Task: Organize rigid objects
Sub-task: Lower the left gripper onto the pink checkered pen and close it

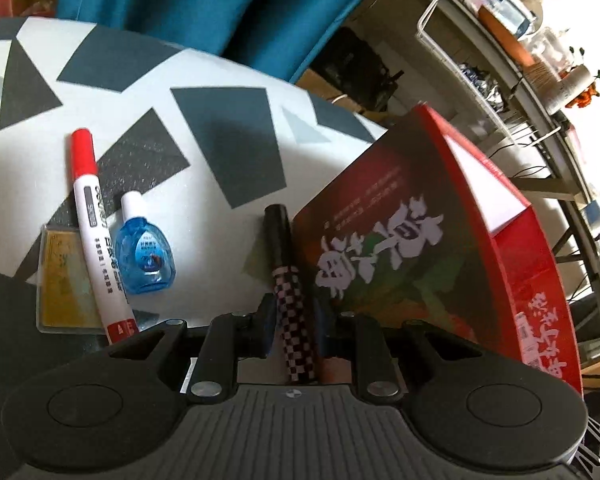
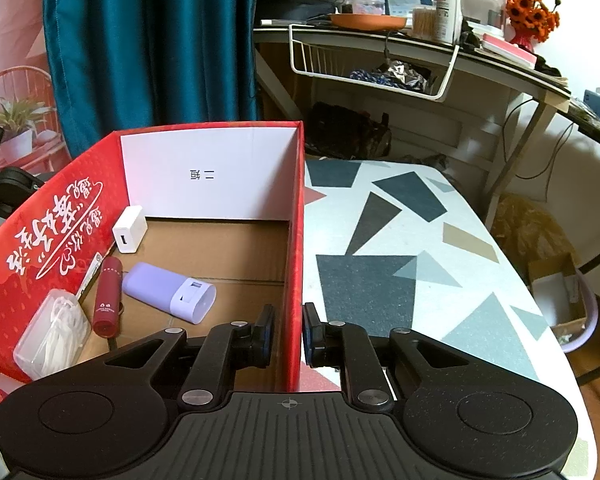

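Two grippers are at work around the red box (image 2: 204,208), which stands open-topped on the table (image 2: 420,240) with its grey and dark triangle pattern. The right gripper (image 2: 288,334) has its jaws drawn narrow onto the box's near right wall, one pad inside and one outside, so the cardboard edge is pinched between them.

Inside the box, on the brown cardboard floor, lie four things: a white charger cube (image 2: 129,229) near the left wall toward the back, a dark red tube (image 2: 107,297) closer in, a lilac power bank (image 2: 168,293) just right of the tube, and a clear case of floss picks (image 2: 52,330) leaning in the near left corner.

The left gripper (image 1: 293,330) sits just outside the box's printed side (the one with the large white characters), jaws closed narrow on a checkered pen (image 1: 288,288) whose black cap points away from the camera. The pen's cap end lies close against the box's lower edge.

Further left of the box, well apart from it on the table, rest a red-capped marker (image 1: 94,232), a small blue eye-drop bottle (image 1: 144,250) just beside the marker, and a yellowish card in a clear sleeve (image 1: 62,280) partly under the marker.
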Motion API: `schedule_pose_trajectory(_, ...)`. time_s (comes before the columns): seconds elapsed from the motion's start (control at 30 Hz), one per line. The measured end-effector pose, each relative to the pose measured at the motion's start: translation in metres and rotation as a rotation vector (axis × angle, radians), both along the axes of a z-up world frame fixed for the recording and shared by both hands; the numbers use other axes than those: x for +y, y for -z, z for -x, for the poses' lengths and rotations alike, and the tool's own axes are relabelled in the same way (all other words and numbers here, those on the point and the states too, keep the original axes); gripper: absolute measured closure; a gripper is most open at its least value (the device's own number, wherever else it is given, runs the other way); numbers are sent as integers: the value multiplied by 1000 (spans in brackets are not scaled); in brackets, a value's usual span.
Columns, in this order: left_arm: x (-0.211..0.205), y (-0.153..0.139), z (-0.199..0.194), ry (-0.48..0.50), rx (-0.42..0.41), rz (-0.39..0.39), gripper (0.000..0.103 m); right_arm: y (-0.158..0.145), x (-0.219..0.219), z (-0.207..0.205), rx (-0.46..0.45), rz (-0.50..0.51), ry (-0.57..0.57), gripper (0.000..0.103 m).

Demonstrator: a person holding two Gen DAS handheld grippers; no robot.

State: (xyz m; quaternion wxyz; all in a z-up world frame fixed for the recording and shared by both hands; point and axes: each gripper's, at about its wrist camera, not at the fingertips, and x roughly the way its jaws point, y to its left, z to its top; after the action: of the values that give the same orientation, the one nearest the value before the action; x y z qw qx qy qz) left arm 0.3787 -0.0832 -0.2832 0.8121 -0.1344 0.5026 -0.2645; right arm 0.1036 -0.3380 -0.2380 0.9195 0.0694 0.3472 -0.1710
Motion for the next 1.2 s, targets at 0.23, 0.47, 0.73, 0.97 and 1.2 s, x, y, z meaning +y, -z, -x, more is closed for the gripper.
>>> schedule_pose_trajectory(0.23,-2,5,-3,-6,20,-14,83,0,0,0,-2,-1,-2,87)
schedule_pose_trajectory(0.47,-13,0,7,14,-80,-114,86,0,-1,-1,-6,-5,-2,87)
schedule_pose_trajectory(0.73,-27,-6,26,106,-239,-280,86,0,-1,-1,-7,-6,-1,87)
schedule_pose_trajectory(0.97,-20,-7,60,118,-310,-347,86,1,0,-1,-9,-6,-2,87)
schedule_pose_trajectory(1.2,8,-5,94,77,-336,-346,85,1,0,-2,-12,-8,0,87)
